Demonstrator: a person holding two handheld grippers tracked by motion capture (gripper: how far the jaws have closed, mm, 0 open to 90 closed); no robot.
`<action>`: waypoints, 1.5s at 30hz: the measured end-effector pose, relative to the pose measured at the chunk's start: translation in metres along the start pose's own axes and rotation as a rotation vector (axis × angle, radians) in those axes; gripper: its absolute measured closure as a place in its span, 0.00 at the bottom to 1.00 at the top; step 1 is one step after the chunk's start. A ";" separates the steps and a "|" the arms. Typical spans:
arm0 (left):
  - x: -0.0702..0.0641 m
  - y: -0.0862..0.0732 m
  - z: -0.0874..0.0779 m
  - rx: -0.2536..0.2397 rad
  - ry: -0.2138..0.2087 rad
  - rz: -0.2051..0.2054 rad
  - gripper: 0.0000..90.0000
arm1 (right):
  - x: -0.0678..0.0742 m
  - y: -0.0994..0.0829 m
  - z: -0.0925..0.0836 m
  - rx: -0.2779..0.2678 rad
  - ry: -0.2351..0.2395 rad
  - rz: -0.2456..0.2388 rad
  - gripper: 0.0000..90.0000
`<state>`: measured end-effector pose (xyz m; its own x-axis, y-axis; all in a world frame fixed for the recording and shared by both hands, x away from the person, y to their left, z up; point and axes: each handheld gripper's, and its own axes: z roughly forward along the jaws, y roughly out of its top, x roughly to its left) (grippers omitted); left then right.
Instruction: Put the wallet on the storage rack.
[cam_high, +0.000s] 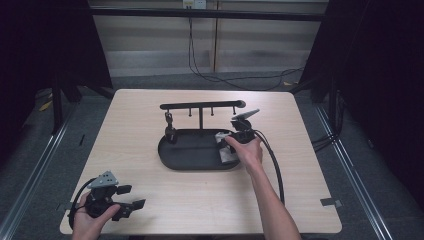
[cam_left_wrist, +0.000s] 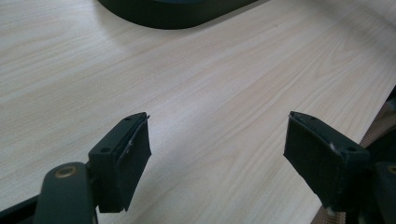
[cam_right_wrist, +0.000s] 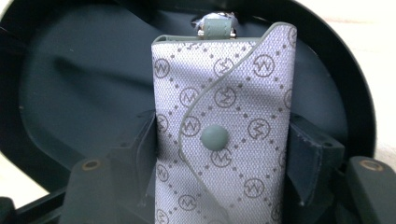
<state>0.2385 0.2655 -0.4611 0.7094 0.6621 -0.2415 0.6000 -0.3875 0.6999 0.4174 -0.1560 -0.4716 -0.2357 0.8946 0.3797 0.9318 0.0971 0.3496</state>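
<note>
A grey patterned key pouch (cam_right_wrist: 223, 126) with a snap button and a small ring at its top sits between the jaws of my right gripper (cam_right_wrist: 222, 158), which is shut on it. In the high view the pouch (cam_high: 223, 145) is over the right end of the black oval tray (cam_high: 192, 150), with my right gripper (cam_high: 239, 134) above it. The tray carries a T-shaped rack (cam_high: 202, 106) with hooks; a dark key item (cam_high: 169, 120) hangs from the left hook. My left gripper (cam_high: 131, 206) rests open at the table's near left corner, its jaws (cam_left_wrist: 217, 163) wide over bare wood.
The light wooden table (cam_high: 150, 185) has its right edge close to my left gripper's right jaw. The tray's dark rim (cam_left_wrist: 177, 11) lies ahead of that gripper. Cables run across the floor behind the table (cam_high: 235, 80). A tape tab (cam_high: 330, 202) sits near the front right corner.
</note>
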 end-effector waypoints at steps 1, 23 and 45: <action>0.000 0.000 0.000 0.002 -0.001 -0.001 0.25 | -0.001 -0.001 0.000 -0.005 0.007 0.001 0.35; 0.000 0.000 0.001 0.005 0.006 -0.007 0.25 | 0.004 -0.004 -0.034 -0.161 0.018 -0.113 0.20; 0.005 -0.001 -0.001 0.001 0.027 -0.057 0.28 | -0.010 -0.045 -0.070 -0.214 -0.004 -0.170 0.20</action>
<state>0.2411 0.2704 -0.4627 0.6638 0.7003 -0.2625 0.6396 -0.3496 0.6846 0.3585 -0.2002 -0.4313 -0.3823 0.8752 0.2964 0.7994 0.1524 0.5811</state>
